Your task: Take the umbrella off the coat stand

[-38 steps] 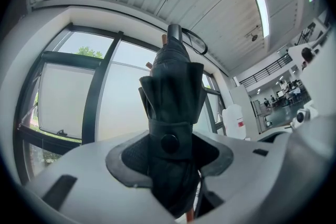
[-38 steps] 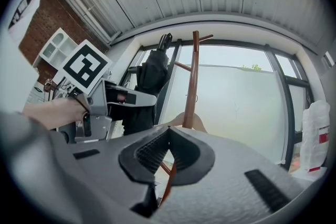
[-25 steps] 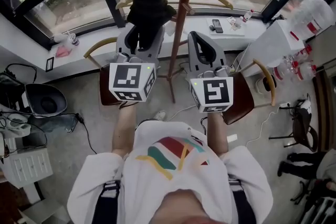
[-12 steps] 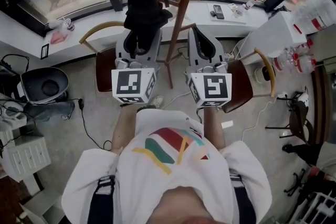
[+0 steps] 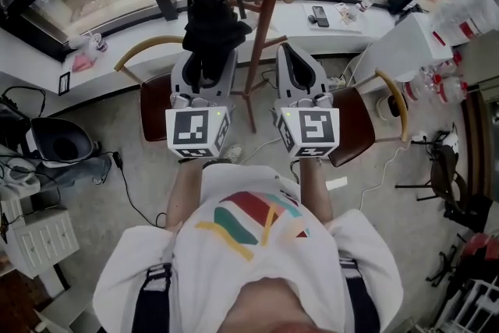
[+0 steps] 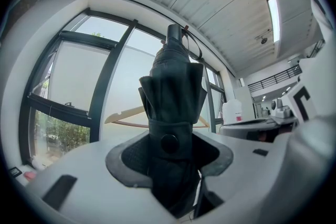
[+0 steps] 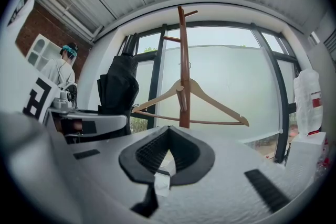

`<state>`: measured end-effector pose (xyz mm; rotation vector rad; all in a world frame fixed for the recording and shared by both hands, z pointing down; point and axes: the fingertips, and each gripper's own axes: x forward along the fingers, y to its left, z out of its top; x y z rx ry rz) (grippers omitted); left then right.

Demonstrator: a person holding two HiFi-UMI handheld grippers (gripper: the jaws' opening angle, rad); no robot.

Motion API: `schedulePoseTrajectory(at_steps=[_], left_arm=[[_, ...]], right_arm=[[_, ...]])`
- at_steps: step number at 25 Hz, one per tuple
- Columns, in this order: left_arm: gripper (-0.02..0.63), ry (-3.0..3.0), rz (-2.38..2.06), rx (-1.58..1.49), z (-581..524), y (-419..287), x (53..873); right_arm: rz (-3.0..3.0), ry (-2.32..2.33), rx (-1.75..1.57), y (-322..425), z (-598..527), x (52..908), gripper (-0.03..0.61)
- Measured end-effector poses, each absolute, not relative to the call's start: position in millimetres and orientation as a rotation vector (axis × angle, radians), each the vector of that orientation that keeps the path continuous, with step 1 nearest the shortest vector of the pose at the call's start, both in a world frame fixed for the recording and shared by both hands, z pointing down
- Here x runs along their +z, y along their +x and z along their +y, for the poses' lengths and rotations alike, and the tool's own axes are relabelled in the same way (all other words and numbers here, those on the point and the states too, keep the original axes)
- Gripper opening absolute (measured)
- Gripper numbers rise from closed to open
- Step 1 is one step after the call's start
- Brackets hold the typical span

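A folded black umbrella (image 5: 207, 4) stands upright in my left gripper (image 5: 204, 62), whose jaws are shut on its lower part. In the left gripper view the umbrella (image 6: 172, 92) fills the gap between the pads of that gripper (image 6: 168, 155), its snap strap just above them. It is held left of the brown coat stand pole (image 5: 269, 19) and apart from it. The wrist loop at the umbrella's top hangs free. My right gripper (image 5: 300, 62) is level beside the pole with nothing in it, and in the right gripper view its pads meet (image 7: 168, 152). From there the umbrella (image 7: 118, 86) shows left of the stand (image 7: 184, 60).
A wooden hanger (image 7: 210, 105) hangs on the stand. Two brown chairs (image 5: 152, 101) (image 5: 362, 129) stand below, left and right of the pole. Behind runs a white window sill (image 5: 125, 51) with small items. Cables lie on the floor. A person (image 7: 63, 68) stands far left.
Both grippers have sunk a little, and the umbrella has come down with the left one. Its top is now wholly in the head view. Neither gripper's jaws have moved.
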<state>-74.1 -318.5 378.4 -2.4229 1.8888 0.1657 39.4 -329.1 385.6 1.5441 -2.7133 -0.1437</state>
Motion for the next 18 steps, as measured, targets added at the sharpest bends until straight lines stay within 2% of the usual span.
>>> schedulePoseTrajectory(at_steps=[18], left_arm=[[0.207,-2.431,1.901,0.178,-318.6,-78.9,375.9]], right_arm=[[-2.701,1.575,-0.158,39.7,-329.1,378.9,-0.001]])
